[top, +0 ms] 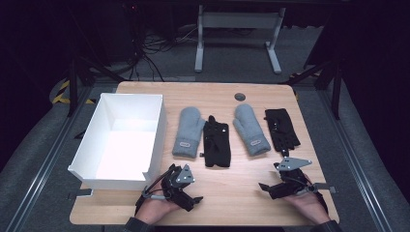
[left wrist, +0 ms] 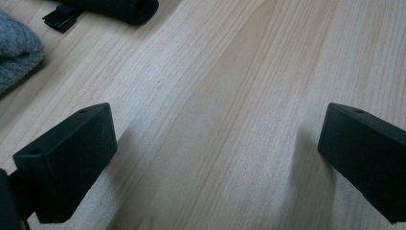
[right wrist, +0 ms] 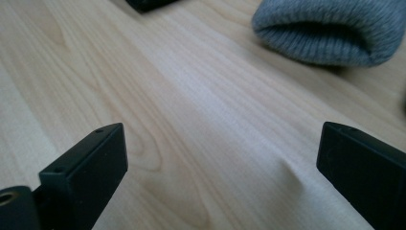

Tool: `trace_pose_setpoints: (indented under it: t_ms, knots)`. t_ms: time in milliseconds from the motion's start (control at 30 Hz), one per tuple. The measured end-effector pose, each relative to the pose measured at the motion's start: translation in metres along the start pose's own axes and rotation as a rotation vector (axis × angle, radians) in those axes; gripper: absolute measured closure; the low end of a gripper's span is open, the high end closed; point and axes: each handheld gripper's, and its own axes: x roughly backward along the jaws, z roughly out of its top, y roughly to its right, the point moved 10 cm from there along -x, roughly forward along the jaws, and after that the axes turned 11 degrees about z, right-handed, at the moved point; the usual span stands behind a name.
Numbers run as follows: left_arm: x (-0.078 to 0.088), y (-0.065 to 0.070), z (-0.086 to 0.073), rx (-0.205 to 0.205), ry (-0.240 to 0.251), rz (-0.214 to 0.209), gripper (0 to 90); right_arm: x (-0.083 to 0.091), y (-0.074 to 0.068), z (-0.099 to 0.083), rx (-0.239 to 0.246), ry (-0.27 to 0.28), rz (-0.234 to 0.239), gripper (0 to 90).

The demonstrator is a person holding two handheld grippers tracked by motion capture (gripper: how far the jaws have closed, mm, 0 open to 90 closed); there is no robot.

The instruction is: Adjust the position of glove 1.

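Looked like a lab/test rig: dark room w/ cable tangle (top: pixel 145 46), aluminium rails (top: pixel 43 150), hazard tape (top: pixel 62 92) round table (top: pixel 241 193).

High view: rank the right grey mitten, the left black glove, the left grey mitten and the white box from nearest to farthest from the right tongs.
From the right tongs:
1. Right grey mitten, just ahead and slightly left.
2. Left black glove, mid-table.
3. Left grey mitten, beyond that glove.
4. White box, far left edge.
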Motion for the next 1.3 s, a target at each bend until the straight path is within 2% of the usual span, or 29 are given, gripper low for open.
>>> trace_pose_setpoints:
  t_ms: [167, 367, 667, 933, 1167, 1300]
  knots:
    - [0.0, -0.001, 0.0, -0.003, 0.001, 0.007, 0.1, -0.004, 0.007, 0.011, -0.024, 0.013, -0.012, 3.9]
    - [0.0, -0.001, 0.0, -0.004, -0.001, 0.007, 0.1, -0.008, 0.014, 0.032, -0.016, 0.026, -0.042, 4.7]
    - [0.0, -0.001, 0.0, -0.004, 0.0, 0.005, 0.0, -0.015, 0.028, 0.058, -0.036, 0.059, -0.067, 5.6]
    - [0.0, -0.001, 0.0, -0.004, 0.0, 0.005, 0.0, -0.022, 0.049, 0.081, -0.082, 0.092, -0.071, 6.1]
    - [0.0, -0.001, 0.0, -0.003, -0.001, 0.005, 0.1, -0.028, 0.067, 0.094, -0.1, 0.106, -0.094, 7.0]
    - [0.0, -0.001, 0.0, -0.003, 0.0, 0.005, 0.0, -0.033, 0.076, 0.099, -0.112, 0.096, -0.097, 7.2]
